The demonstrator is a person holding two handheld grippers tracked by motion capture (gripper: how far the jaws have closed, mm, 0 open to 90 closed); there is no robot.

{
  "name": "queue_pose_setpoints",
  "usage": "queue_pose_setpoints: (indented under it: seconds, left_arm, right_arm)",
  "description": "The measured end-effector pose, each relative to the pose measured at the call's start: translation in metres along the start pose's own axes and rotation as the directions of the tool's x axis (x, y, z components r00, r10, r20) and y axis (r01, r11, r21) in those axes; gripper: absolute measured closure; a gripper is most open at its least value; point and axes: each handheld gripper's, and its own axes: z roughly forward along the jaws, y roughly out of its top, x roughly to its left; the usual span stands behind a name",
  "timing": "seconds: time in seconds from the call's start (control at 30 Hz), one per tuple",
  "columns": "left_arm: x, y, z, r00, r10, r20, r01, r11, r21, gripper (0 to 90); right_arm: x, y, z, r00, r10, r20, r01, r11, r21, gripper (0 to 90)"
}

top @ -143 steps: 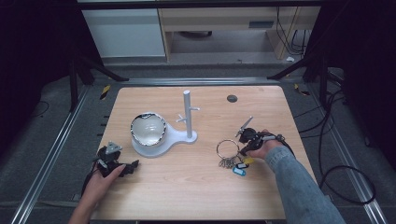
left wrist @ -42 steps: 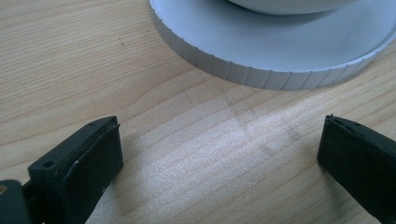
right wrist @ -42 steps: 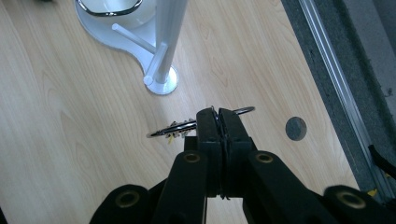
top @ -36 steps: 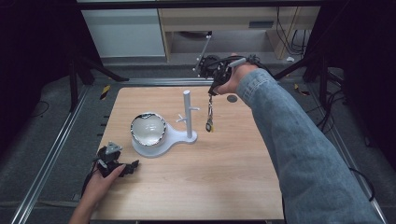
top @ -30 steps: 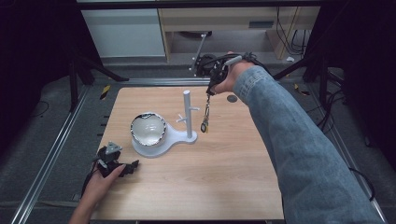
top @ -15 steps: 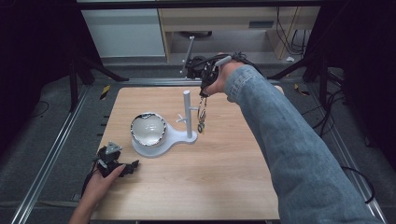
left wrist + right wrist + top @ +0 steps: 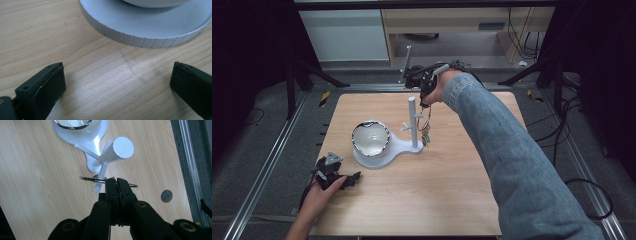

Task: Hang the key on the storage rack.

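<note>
A white stand (image 7: 413,122) with an upright post and short side pegs rises from a white base that also holds a shiny bowl (image 7: 371,138). My right gripper (image 7: 424,99) hovers just right of the post's top, shut on a metal key ring (image 7: 427,119) with keys dangling (image 7: 426,136) beside the post. In the right gripper view the ring (image 7: 93,179) lies across the tip of a peg (image 7: 100,178), pinched in my right gripper (image 7: 116,181); I cannot tell if it is hooked. My left gripper (image 7: 336,175) rests open on the table (image 7: 452,195), front left, facing the base rim (image 7: 140,41).
A dark round hole (image 7: 166,195) marks the table right of the stand. Metal rails (image 7: 272,165) run along both sides of the table, with cabinets and cables beyond its far edge. The person's denim sleeve (image 7: 512,165) crosses the table's right half.
My right gripper lifted the key ring off the table's right side and carried it up and left to the stand's post. The left gripper stayed put.
</note>
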Motion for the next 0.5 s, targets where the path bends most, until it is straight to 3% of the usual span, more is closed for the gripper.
queue_pose_setpoints:
  seconds: [0.5]
  left_arm:
    - [0.0, 0.0, 0.0, 1.0, 0.0, 0.0, 0.0, 1.0, 0.0, 0.0]
  right_arm:
    - [-0.011, -0.002, 0.026, 0.9989, 0.022, -0.041, -0.022, 1.0, -0.017, 88.2]
